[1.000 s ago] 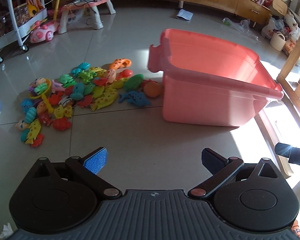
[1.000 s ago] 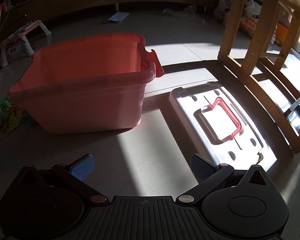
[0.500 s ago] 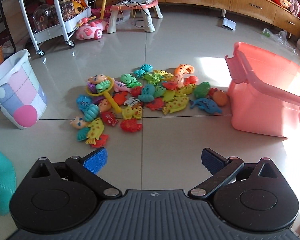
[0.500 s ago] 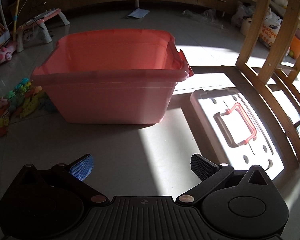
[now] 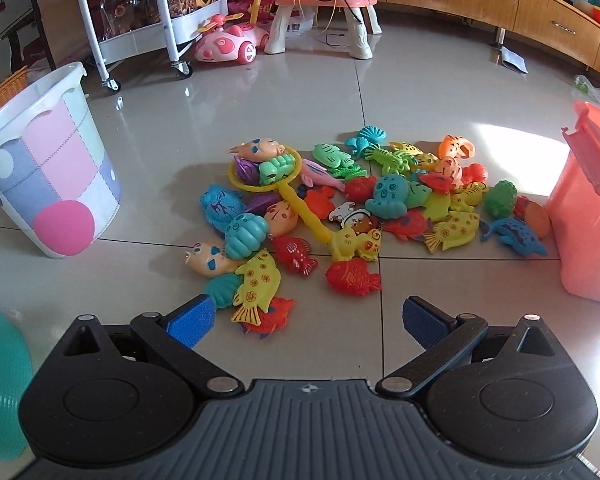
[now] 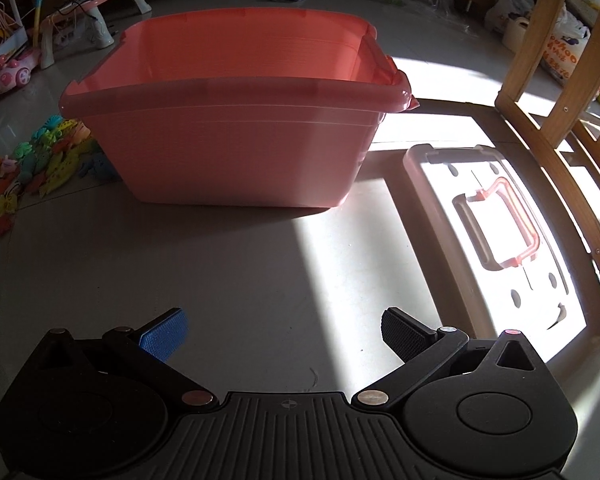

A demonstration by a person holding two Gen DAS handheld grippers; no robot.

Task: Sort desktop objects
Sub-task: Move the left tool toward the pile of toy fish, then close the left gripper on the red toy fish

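While you hold both grippers above the floor:
Left gripper [image 5: 306,318]: fingers apart, empty.
Right gripper [image 6: 284,334]: apart, empty.
Toys [image 5: 364,216]: heaped beside the pink bin's [image 6: 236,120] left wall.

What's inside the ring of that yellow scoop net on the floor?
Inside the yellow net's ring lie a green toy and a purple one; an orange fish overlaps its far rim. Anything beneath them is hidden.

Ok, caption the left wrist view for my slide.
Open left tool faces plastic sea-animal toys piled on the floor beside a pink bin.
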